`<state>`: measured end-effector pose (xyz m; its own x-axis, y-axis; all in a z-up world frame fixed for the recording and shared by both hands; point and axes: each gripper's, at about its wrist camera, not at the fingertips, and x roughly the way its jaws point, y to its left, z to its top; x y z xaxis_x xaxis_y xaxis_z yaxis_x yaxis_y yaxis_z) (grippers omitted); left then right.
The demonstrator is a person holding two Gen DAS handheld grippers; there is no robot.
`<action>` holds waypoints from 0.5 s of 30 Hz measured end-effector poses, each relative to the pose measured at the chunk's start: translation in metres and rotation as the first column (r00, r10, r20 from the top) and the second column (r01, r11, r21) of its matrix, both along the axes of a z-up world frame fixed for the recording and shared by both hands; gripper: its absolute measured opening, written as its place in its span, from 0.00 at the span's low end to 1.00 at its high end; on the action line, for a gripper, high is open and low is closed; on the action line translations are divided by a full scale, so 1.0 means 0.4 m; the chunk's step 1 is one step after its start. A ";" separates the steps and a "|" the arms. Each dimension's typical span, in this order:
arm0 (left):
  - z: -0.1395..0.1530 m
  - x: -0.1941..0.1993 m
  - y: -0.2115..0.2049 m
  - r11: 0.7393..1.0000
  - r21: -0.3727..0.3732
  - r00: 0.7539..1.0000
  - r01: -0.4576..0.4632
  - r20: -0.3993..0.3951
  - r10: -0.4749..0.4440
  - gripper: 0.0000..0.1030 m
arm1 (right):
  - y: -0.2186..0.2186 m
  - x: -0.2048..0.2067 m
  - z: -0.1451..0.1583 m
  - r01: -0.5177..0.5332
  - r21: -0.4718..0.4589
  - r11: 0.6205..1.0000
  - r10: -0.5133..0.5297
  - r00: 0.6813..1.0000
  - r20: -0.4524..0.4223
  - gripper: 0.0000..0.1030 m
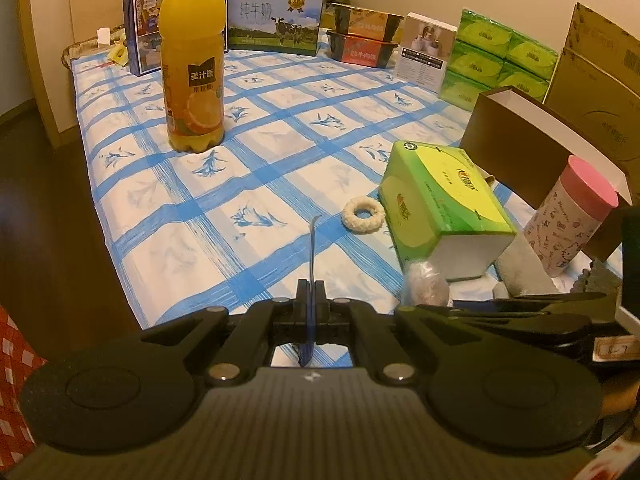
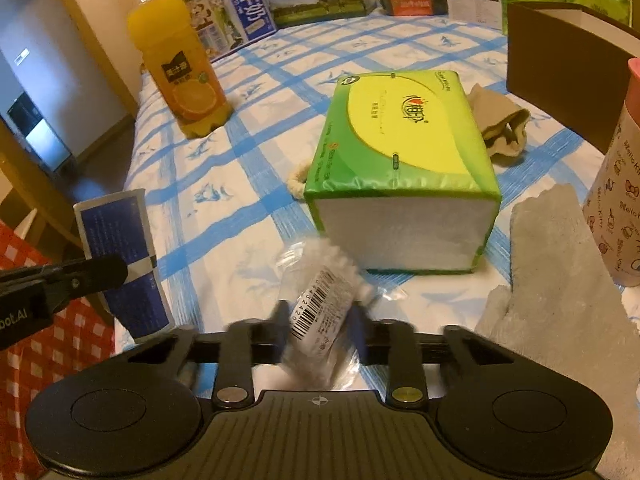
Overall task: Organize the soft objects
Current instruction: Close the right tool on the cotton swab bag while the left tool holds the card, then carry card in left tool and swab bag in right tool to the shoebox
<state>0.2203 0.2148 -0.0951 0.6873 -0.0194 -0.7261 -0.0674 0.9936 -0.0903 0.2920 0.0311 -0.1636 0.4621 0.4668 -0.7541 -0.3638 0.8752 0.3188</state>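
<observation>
My left gripper [image 1: 311, 290] is shut on a thin blue flat packet [image 1: 311, 248], seen edge-on here. In the right wrist view the same blue and white packet [image 2: 120, 264] hangs at the left over the table's edge. My right gripper [image 2: 319, 316] is low over the tablecloth, its blurred fingers [image 2: 280, 314] pressing on both sides of a clear-wrapped white item with a barcode label [image 2: 320, 308]. Just beyond it lies a green tissue pack [image 2: 400, 160]. A white fabric ring [image 1: 362, 211] lies to the left of the pack, and a grey towel [image 2: 560, 280] to its right.
An orange juice bottle [image 1: 194, 64] stands at the left on the blue-checked tablecloth [image 1: 260, 132]. A pink-lidded cup [image 1: 568, 216] and an open brown box [image 1: 532, 140] are at the right, with a beige cloth [image 2: 500, 124] behind the pack. Milk cartons, boxes and green tissue packs [image 1: 500, 56] line the back.
</observation>
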 end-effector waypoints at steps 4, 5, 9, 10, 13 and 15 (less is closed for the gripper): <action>0.005 -0.013 -0.018 1.000 -0.002 1.000 0.004 -0.008 -0.004 0.00 | -0.019 -0.016 0.012 -0.020 0.031 0.999 0.020 1.000 -0.006 0.18; 0.007 -0.016 -0.023 1.000 -0.004 1.000 0.007 -0.009 -0.007 0.00 | -0.025 -0.021 0.018 -0.023 0.036 0.999 0.023 1.000 -0.003 0.18; 0.021 -0.031 -0.045 1.000 -0.007 1.000 0.017 -0.007 -0.017 0.00 | -0.047 -0.044 0.047 -0.029 0.053 0.998 0.028 1.000 0.009 0.18; 0.027 -0.035 -0.051 1.000 -0.006 1.000 0.020 -0.005 -0.020 0.00 | -0.055 -0.051 0.055 -0.027 0.056 0.998 0.027 1.000 0.013 0.18; 0.043 -0.046 -0.070 0.999 -0.006 1.000 0.031 0.003 -0.031 0.00 | -0.083 -0.073 0.081 -0.025 0.069 0.997 0.024 0.999 0.024 0.18; 0.057 -0.056 -0.089 0.999 -0.005 0.999 0.043 0.011 -0.043 0.00 | -0.102 -0.086 0.097 -0.020 0.077 0.997 0.018 0.999 0.027 0.18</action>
<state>0.1980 0.1791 -0.0722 0.6934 -0.0529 -0.7187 -0.0232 0.9952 -0.0956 0.2577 -0.0097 -0.1249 0.4721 0.5317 -0.7031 -0.3894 0.8414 0.3748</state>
